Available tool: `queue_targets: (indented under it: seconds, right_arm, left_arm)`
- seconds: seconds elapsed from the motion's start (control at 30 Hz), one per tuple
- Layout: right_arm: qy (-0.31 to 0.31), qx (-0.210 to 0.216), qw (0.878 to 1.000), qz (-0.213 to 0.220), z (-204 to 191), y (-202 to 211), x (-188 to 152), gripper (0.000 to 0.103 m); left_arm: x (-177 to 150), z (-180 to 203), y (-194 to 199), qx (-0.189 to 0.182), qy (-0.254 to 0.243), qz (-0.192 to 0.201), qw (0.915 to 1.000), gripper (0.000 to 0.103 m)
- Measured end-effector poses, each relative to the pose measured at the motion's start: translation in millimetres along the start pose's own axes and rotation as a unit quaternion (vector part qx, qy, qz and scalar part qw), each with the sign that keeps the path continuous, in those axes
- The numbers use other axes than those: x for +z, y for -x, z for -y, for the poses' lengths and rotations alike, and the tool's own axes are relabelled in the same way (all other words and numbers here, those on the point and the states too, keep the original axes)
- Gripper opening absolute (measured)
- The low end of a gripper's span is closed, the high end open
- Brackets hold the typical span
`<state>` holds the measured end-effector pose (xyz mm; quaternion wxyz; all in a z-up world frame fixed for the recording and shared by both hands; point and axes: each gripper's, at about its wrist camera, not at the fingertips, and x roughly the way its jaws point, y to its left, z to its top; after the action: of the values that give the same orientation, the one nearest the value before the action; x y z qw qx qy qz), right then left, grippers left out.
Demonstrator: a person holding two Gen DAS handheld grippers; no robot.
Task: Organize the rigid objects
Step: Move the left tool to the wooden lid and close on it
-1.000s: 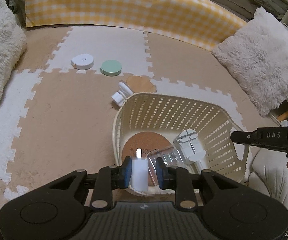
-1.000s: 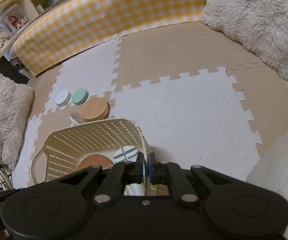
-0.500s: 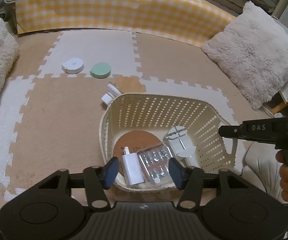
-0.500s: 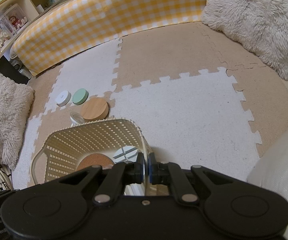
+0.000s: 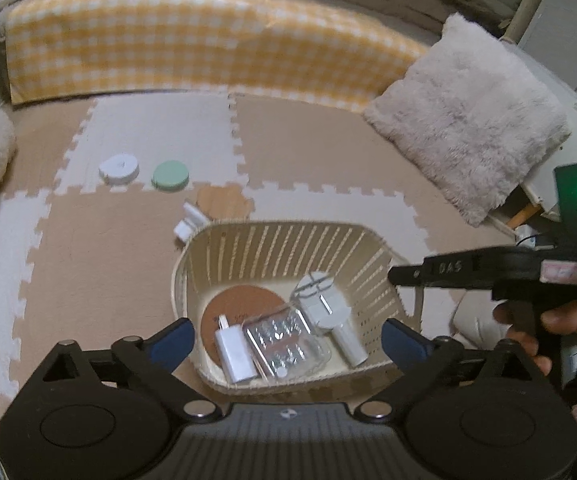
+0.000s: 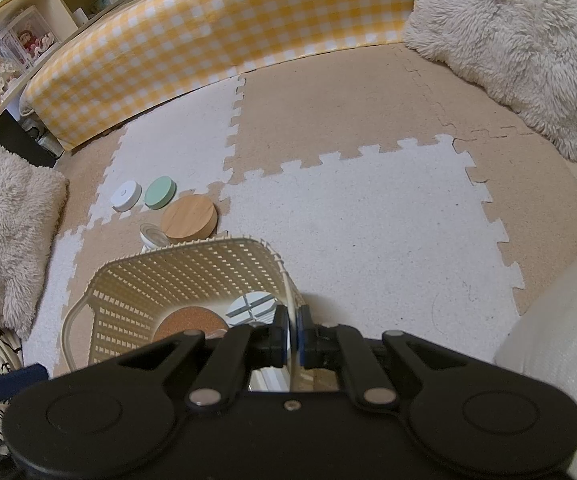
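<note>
A cream slotted basket (image 5: 216,252) stands on the foam mat. Inside lie a white charger (image 5: 234,350), a clear plastic case (image 5: 284,340), a white tool (image 5: 326,300) and a cork disc (image 5: 244,300). My left gripper (image 5: 286,338) is wide open and empty, above the basket's near side. My right gripper (image 6: 293,336) is shut on the basket's right rim (image 6: 288,280); it also shows in the left wrist view (image 5: 448,270). On the mat beyond the basket lie a white disc (image 5: 119,167), a green disc (image 5: 170,175), a wooden lid (image 6: 188,216) and a small jar (image 6: 152,236).
A yellow checked bolster (image 5: 176,52) bounds the far side. Fluffy cushions lie at the right (image 5: 468,120) and the left (image 6: 4,220). Shelves with boxes (image 6: 16,48) stand behind the bolster. A pale cushion (image 6: 560,328) is at the near right.
My left gripper has let go of the white charger, which now lies in the basket. Its jaws have opened wide and it has pulled back and up. The right gripper has held still.
</note>
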<state>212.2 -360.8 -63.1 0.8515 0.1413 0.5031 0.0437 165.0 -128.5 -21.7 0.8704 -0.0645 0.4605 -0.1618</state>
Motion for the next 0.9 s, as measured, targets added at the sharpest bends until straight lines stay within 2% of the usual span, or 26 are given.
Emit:
queue_targets:
  seconds: [0.13, 0.4, 0.6, 0.73, 0.9]
  right_arm:
    - [0.001, -0.001, 1.0, 0.0, -0.2, 0.0, 0.1, 0.005]
    - [0.001, 0.0, 1.0, 0.0, 0.2, 0.4, -0.3, 0.005]
    - [0.0, 0.0, 1.0, 0.0, 0.2, 0.6, -0.2, 0.005]
    - [0.001, 0.0, 1.0, 0.0, 0.6, 1.0, -0.7, 0.005]
    - [0.002, 0.0, 1.0, 0.0, 0.5, 1.7, -0.2, 0.005]
  left_arm:
    - [9.1, -1.6, 6.7, -0.015, -0.009, 0.021, 0.9996, 0.103]
    - [43.4, -22.1, 1.5, 0.002, -0.014, 0.063, 0.9979, 0.103]
    - [75.3, -32.4, -27.6, 0.052, -0.053, 0.094, 0.9928, 0.103]
    - [93.8, -37.2, -56.5, 0.045, -0.069, 0.082, 0.9932, 0.103]
    - [107.7, -38.6, -101.1, 0.047, -0.099, 0.037, 0.9933, 0.103]
